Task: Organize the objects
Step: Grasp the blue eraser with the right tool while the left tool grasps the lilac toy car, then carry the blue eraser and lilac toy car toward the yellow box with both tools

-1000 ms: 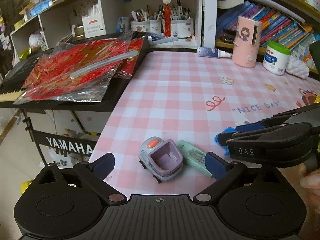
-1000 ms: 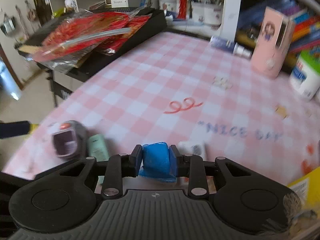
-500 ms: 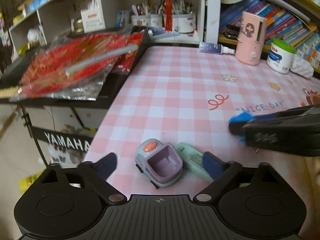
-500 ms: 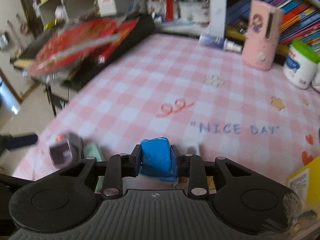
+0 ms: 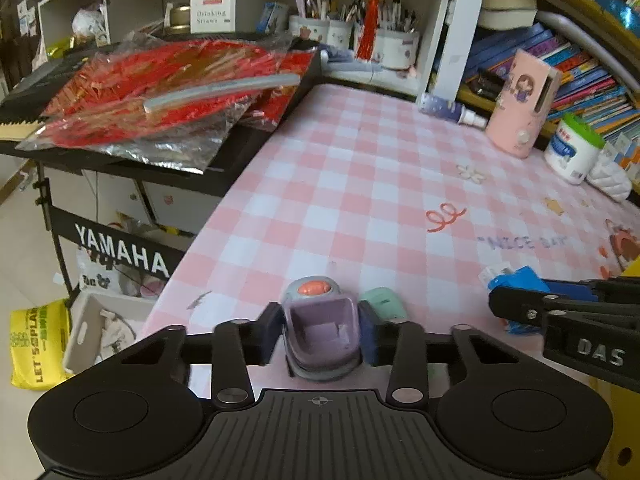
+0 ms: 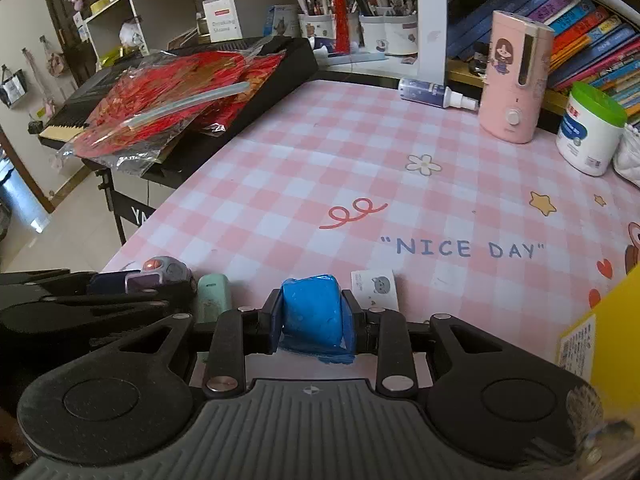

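The left gripper [image 5: 320, 334], wide open around the toy car [image 5: 320, 330] a second ago, is closing its jaws on the car's sides at the near edge of the pink-checked tabletop [image 5: 360, 184], wheels apparently still down. A mint case [image 5: 383, 299] lies just beside it. The right gripper [image 6: 313, 322] keeps its narrow clamp on a blue packet [image 6: 313, 312], held just above the cloth. With both hands loaded, the sorting can likely move to carrying.

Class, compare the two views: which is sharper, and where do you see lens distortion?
Right wrist view: crisp, "NICE DAY" lettering readable. Left wrist view: softer, same lettering smeared. Both: fisheye bends the shelf post and table edges.
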The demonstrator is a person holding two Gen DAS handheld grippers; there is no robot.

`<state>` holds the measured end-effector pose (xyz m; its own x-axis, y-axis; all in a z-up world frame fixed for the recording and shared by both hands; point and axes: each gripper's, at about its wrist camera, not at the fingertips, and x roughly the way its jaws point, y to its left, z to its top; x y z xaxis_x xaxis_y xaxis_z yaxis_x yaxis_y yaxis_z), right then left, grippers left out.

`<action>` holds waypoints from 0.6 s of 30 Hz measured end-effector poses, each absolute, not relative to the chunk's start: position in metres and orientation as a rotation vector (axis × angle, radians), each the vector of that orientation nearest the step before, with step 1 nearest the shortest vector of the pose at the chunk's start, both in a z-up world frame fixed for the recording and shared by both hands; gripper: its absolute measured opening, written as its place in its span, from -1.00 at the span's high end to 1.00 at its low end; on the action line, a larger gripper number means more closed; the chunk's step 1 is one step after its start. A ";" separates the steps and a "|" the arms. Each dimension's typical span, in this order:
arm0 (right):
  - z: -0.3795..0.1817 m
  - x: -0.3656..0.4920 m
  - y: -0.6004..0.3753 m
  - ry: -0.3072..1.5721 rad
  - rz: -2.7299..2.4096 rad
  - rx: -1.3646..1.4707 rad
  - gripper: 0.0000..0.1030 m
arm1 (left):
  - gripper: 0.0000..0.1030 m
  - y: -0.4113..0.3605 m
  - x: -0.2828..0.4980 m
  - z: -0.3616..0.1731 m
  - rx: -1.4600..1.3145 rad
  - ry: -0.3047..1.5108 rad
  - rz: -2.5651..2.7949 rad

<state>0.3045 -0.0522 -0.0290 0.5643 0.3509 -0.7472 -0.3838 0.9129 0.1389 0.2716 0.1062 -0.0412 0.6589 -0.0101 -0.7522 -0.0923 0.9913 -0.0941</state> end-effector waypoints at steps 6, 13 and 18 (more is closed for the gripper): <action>-0.027 0.296 -0.054 0.871 0.404 -0.043 0.47 | 0.34 0.106 0.256 -0.025 -0.120 0.806 0.025; -0.022 0.278 -0.054 0.862 0.393 -0.046 0.47 | 0.34 0.102 0.228 -0.009 -0.101 0.764 -0.020; -0.016 0.259 -0.053 0.849 0.385 -0.048 0.47 | 0.34 0.104 0.206 -0.004 -0.094 0.756 -0.043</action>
<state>0.2586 -0.0529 -0.0160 0.5959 0.3128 -0.7396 -0.3505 0.9300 0.1109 0.2063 0.1037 -0.0036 0.7273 -0.0725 -0.6825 0.0048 0.9949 -0.1007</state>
